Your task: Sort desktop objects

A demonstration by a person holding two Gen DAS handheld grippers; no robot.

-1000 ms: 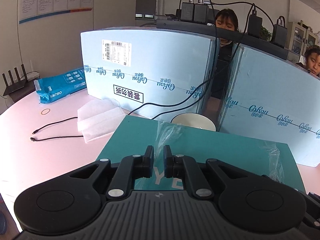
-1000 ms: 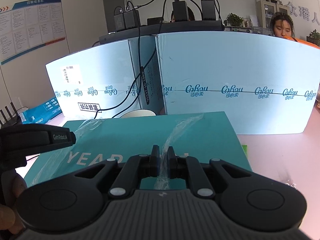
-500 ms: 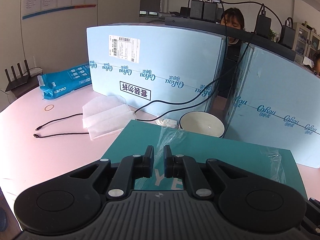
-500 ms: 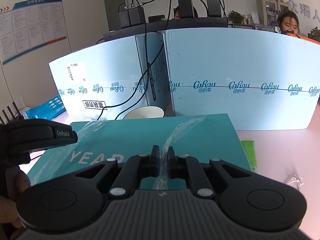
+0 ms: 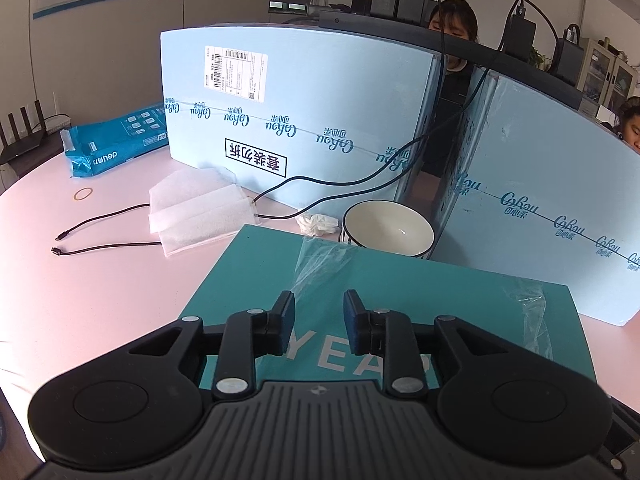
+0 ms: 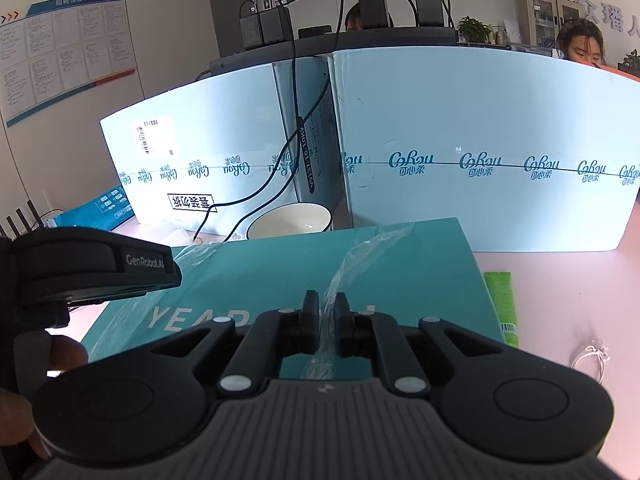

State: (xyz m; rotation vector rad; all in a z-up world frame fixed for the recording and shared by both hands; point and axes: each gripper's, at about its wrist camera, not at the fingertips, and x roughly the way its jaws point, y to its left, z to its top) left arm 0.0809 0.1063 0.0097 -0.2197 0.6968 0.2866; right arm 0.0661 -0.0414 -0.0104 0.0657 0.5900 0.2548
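Note:
A flat teal book or box printed "YEAR", with loose clear plastic wrap, lies on the pink table; it also shows in the right wrist view. My left gripper is open above its near edge, its fingers apart and off the cover. My right gripper is nearly shut on the near edge of the teal book, with a strip of plastic wrap between its fingers. A white bowl stands just behind the book. The left gripper's body shows at the left of the right wrist view.
Two tall light-blue cartons wall off the back. Black cables, white foam sheets, a crumpled tissue, a blue Deli pack and a rubber band lie left. A green tube lies right.
My left gripper has opened and let go of the teal book's edge. Both views have dropped toward the table, and the book now rests lower, showing more of the bowl.

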